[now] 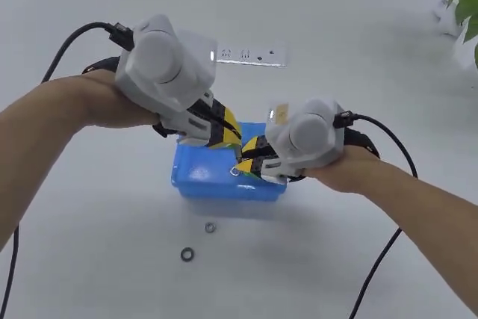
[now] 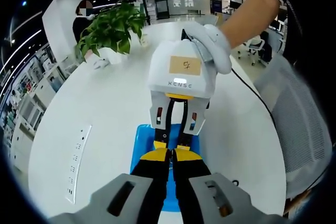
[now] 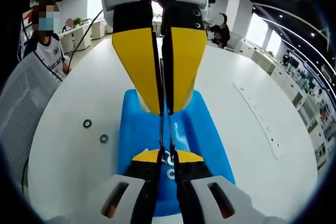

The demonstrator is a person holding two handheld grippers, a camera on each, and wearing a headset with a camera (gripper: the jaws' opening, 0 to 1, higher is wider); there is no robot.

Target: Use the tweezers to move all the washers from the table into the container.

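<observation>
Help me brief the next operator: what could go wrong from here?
1. The tweezers are thin and appear pinched by both the left hand-held gripper and the right hand-held gripper, nose to nose over the blue container. A small twist might make them slip.
2. A washer and a second washer lie on the table near the container's wall. Reaching down could nudge the container or flick them away.

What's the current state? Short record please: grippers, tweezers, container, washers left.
left gripper: jaws shut on tweezers, above container
right gripper: jaws shut on the tweezers near their tips, facing left gripper
container: blue, open top, on white table
washers on table: two, apart from container, on its near side
washer in container: at least one, by tweezers' tips
</observation>
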